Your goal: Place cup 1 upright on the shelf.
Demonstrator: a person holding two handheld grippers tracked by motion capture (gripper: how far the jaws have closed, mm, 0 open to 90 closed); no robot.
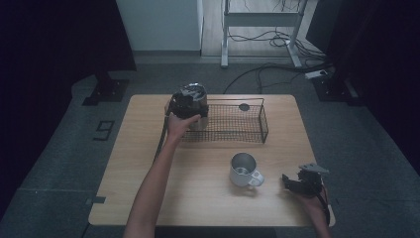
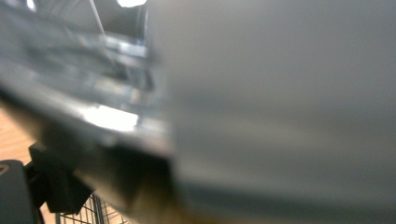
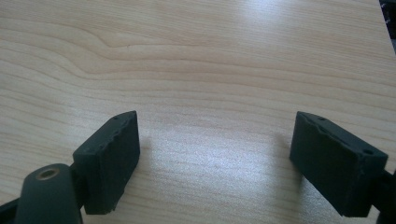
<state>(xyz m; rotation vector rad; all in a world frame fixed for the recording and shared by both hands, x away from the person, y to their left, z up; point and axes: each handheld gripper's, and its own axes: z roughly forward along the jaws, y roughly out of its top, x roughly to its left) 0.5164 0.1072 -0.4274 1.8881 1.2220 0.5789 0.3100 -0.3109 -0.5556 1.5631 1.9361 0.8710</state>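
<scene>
In the high view, your left gripper (image 1: 185, 106) is holding a steel cup (image 1: 194, 99) at the upper middle of the frame, over the left end of the wire basket (image 1: 247, 130). A second cup (image 1: 243, 169) is standing on the table (image 1: 148, 163) at lower centre. Your right gripper (image 1: 297, 182) is resting at lower right.

In the left gripper view, the steel cup (image 2: 280, 102) is sitting blurred, very close, pinched in the jaws.

In the right gripper view, the right gripper (image 3: 215, 158) is showing its jaws spread over bare wood, nothing between them.

Both forearms are bare, no sleeves. The right tool (image 3: 215, 163) has two blocky black pads, with a brass-ringed screw hole at seven o'clock. A grey three-cornered plate tops it.
</scene>
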